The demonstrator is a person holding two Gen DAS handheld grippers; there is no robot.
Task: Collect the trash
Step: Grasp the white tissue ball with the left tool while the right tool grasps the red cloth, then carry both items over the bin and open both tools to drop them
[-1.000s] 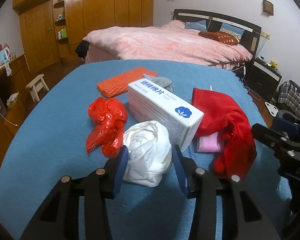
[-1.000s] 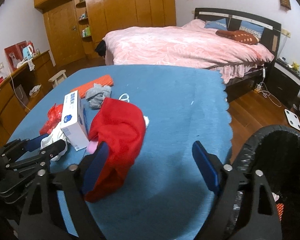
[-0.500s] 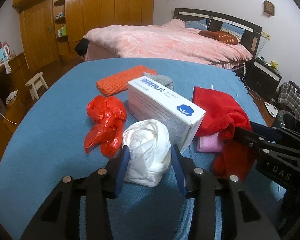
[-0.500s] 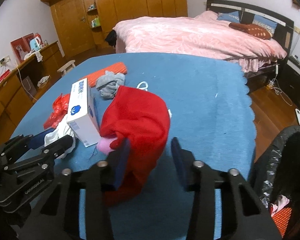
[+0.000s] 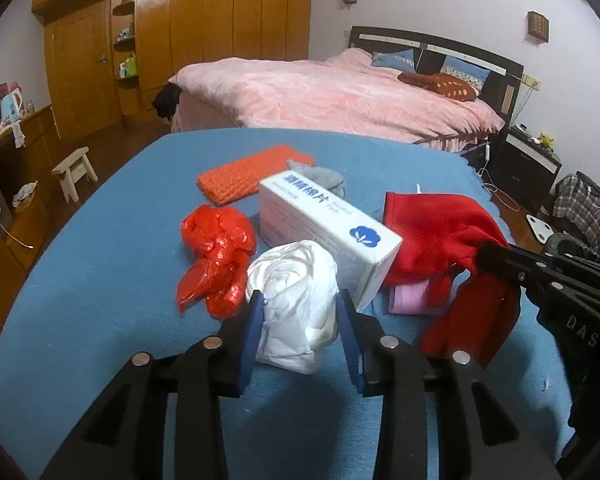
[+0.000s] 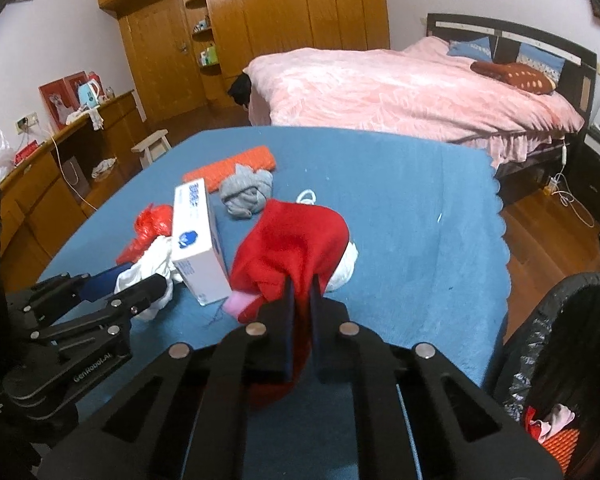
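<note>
The left claw point(image 5: 300, 312) is angling downward with its jaws closing around the white bag point(image 5: 294, 304). The right claw point(image 6: 301, 300) is also tilting downward, clamping the red cloth point(image 6: 296, 236) tightly.

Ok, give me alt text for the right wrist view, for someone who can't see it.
The right tongs are shut on a lifted fold of soft red fleece cloth over a blue-covered table. Left of it lie a white cardboard box and crumpled white plastic bag, with the left tongs around the bag. A black-lined bin stands at right.
</note>
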